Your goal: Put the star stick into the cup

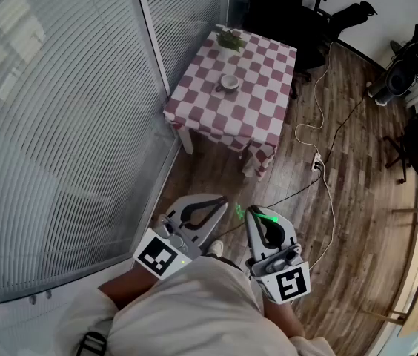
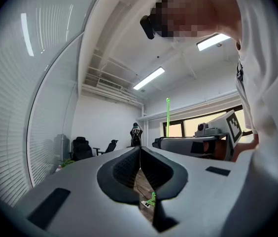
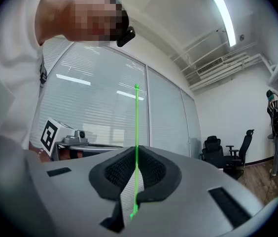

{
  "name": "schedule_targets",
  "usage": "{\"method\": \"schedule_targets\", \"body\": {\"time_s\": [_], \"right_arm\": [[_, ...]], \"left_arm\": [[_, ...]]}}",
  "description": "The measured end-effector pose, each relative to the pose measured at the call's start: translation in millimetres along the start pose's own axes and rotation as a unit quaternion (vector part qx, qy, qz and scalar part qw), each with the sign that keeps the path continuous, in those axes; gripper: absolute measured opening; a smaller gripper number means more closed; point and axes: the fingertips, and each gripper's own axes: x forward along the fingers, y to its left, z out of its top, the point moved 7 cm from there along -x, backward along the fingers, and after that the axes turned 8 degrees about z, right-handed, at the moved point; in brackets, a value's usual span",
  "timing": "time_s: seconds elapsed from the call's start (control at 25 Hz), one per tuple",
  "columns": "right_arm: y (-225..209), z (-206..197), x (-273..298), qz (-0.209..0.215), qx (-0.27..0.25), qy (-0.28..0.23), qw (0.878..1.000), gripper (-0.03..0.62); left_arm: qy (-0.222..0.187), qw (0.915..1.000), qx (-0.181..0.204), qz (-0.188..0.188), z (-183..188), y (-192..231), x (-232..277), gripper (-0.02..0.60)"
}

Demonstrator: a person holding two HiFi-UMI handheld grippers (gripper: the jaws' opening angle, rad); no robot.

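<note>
My right gripper (image 1: 253, 213) is shut on the thin green star stick (image 3: 137, 132), which stands upright between its jaws with its tip above them. The same stick (image 2: 167, 113) shows beside the right gripper in the left gripper view. The left gripper (image 1: 222, 203) is shut with nothing in it; its jaws meet in the left gripper view (image 2: 140, 150). Both grippers are held close to the person's body, side by side and about level. The small pale cup (image 1: 229, 81) stands far ahead on a low table with a red-and-white checked cloth (image 1: 194, 110).
A small green plant (image 1: 230, 39) stands at the table's far end. A glass wall with blinds (image 1: 53, 124) runs along the left. A power strip with cables (image 1: 316, 162) lies on the wooden floor right of the table. Dark office chairs (image 1: 327, 17) stand behind it.
</note>
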Motion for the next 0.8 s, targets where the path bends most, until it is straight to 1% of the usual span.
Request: {"method": "schedule_targets", "body": {"time_s": [0.12,0.24,0.4,0.52,0.64,0.72,0.8], "right_arm": [[-1.3,-0.5,-5.1,0.004,-0.014,0.0,1.0,0.04],[-2.7,-3.1,-12.0,0.013,-0.027,0.011,1.0,0.041],[-5.9,2.5,-19.3,0.007,-0.021,-0.001,1.0,0.04],[-8.6,6.2,-26.0,0.009,-0.014,0.001,1.0,0.04],[-10.4,5.7,-36.9,0.019,-0.022,0.004,1.0,0.04],[-11.4,6.7,-41.1,0.016,-0.015,0.005,1.0,0.04],[-13.3,3.4,-44.1,0.019,-0.019,0.006,1.0,0.04]], "left_arm": [[-0.01,0.9999,-0.007,0.003,4.0,-0.3,2.9,0.032],[-0.006,1.0,-0.005,0.003,0.7,-4.4,3.7,0.032],[-0.008,0.9999,-0.008,0.008,-1.0,-12.7,8.0,0.032],[-0.011,0.9999,-0.007,0.01,-0.4,-20.8,12.0,0.032],[-0.012,0.9998,-0.006,0.013,-0.4,-29.6,14.0,0.032],[-0.014,0.9998,-0.006,0.014,-0.8,-34.8,15.1,0.032],[-0.017,0.9997,-0.01,0.016,-1.5,-37.0,16.4,0.032]]}}
